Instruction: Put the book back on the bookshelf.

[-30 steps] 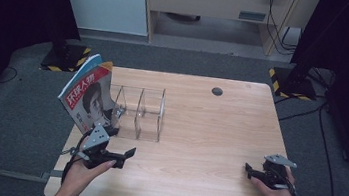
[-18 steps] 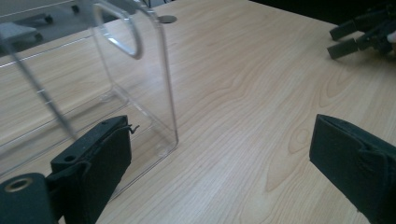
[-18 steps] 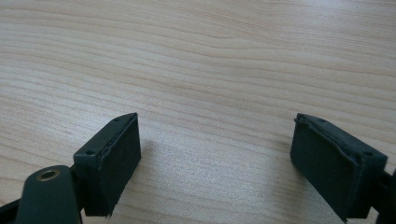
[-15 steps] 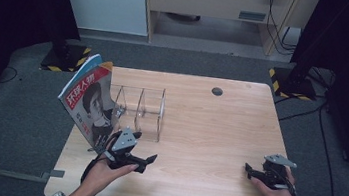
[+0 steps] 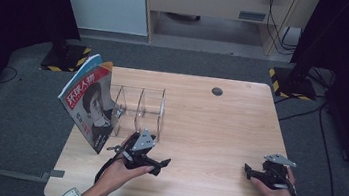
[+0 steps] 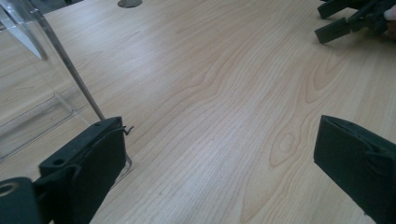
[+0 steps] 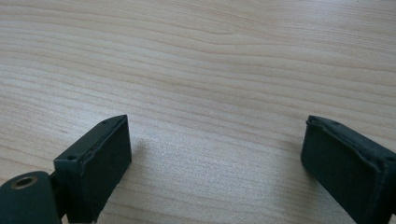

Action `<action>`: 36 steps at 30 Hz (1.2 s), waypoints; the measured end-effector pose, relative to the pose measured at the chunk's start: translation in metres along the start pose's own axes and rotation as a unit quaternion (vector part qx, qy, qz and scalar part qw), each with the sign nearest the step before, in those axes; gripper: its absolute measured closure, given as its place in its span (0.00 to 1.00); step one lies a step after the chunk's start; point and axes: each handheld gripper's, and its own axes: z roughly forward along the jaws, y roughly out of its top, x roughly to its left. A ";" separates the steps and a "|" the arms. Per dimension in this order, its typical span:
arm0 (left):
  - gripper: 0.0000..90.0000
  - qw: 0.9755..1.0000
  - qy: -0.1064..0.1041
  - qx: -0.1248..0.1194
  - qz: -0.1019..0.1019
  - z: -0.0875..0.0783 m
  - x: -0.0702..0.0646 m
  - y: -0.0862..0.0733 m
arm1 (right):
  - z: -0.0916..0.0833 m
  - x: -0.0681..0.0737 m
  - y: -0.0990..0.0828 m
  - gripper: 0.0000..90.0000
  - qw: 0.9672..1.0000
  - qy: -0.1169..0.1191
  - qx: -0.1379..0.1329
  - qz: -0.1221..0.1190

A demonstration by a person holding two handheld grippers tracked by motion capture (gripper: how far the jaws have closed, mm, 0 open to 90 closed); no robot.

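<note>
High view — left gripper [image 5: 163, 163] just beside clear rack [image 5: 138, 107], fingers apart; right gripper [image 5: 248, 171] near table [image 5: 219, 128] edge, fingers apart, just opening.

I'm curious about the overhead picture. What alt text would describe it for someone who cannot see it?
A person's hands hold two black tools over a light wooden table: the left tool near a clear rack, the right tool at the near right edge, both open and empty. A magazine leans in the rack's left end.

Evenly lit table [image 5: 210, 117], dark surroundings, soft shadows, slightly blurred close-ups
</note>
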 end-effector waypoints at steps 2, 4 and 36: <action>0.02 1.000 -0.006 0.005 0.002 0.005 -0.003 0.001 | 0.001 0.000 0.000 0.08 1.000 0.000 0.000 -0.002; 0.02 1.000 -0.010 0.009 0.005 0.009 -0.006 0.002 | 0.001 0.000 0.000 0.06 1.000 0.000 0.002 -0.003; 0.03 0.993 -0.033 0.102 0.041 0.091 -0.037 0.002 | 0.001 0.000 0.000 0.05 1.000 0.004 0.004 -0.008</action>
